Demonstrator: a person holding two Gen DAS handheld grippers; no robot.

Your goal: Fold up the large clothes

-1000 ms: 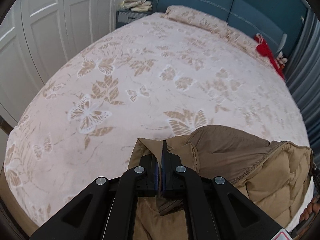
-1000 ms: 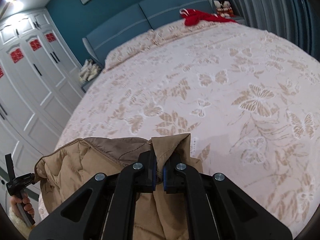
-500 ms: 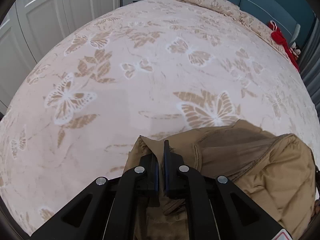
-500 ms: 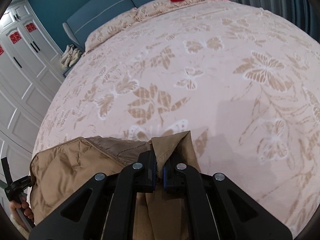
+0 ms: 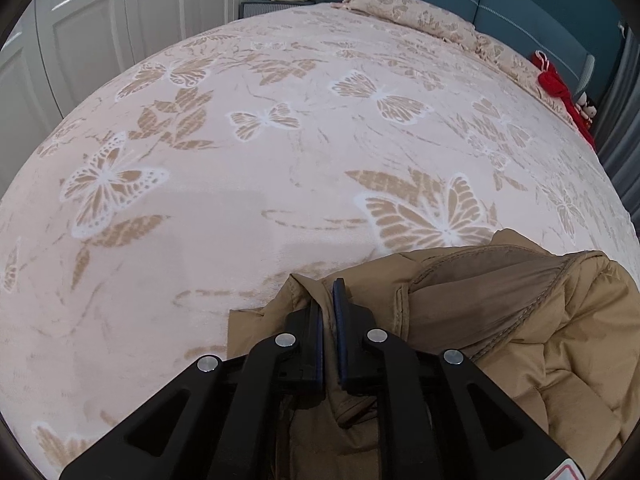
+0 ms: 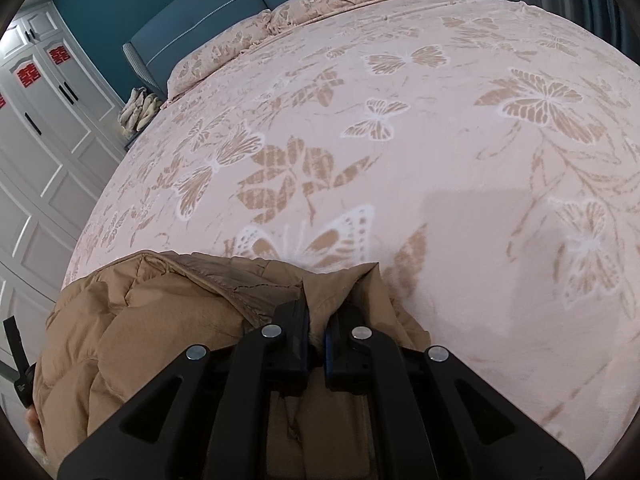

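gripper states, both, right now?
Left gripper: closed, pinching the tan jacket.
Right gripper: closed, pinching the same jacket.

one jacket [image 5: 540, 340], one bed [image 5: 240, 200], two grippers [image 5: 328, 308]

Both fisheye views were evenly and fairly brightly lit by soft indoor light whose source could not be told. Faint rectangular shadows were cast on the butterfly-print bedspread [image 5: 280, 168], just ahead of each gripper. Straight lines were bent strongly toward the edges, and the corners were blacked out by the lens rim. Focus was kept sharp throughout; no glare was seen.
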